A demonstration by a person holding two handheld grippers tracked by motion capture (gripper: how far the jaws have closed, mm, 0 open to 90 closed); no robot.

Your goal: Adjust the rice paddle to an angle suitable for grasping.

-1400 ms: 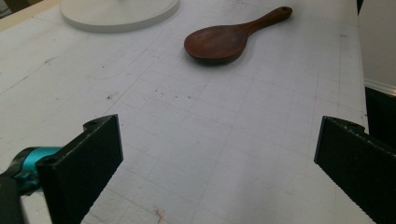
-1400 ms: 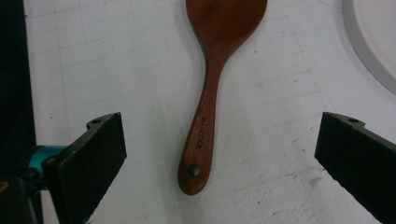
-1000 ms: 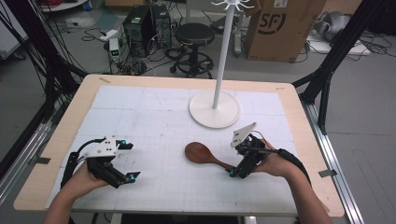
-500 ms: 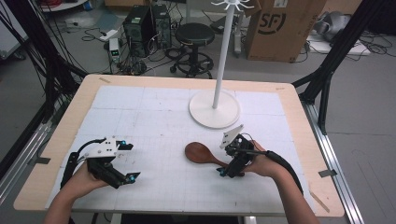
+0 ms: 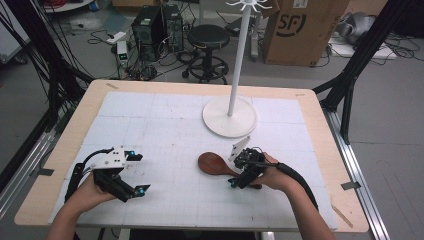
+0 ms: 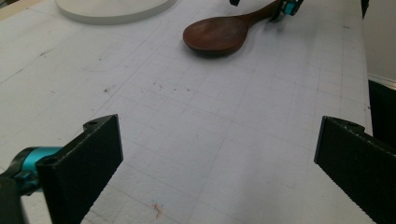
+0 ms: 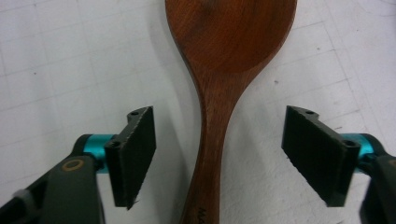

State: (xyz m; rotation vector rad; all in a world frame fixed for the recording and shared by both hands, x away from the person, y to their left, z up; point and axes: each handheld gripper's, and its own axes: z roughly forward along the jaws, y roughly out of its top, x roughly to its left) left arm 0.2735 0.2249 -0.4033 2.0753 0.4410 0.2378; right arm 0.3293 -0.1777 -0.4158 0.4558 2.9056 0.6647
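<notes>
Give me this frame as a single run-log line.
right gripper: open, jaws either side of wooden spoon handle, not closed | left gripper: open, idle over mat | spoon flat on table, near white stand base

"SF" printed on cardboard box (image 5: 300, 30).

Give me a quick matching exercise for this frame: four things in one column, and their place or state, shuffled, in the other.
Things:
1. wooden spoon
2. white stand
3. left gripper
4. right gripper

States:
A. open, nothing between its jaws
B. open, jaws either side of a handle
C. lying flat on the mat
D. upright at the far side

Pairs: 1-C, 2-D, 3-A, 4-B
</notes>
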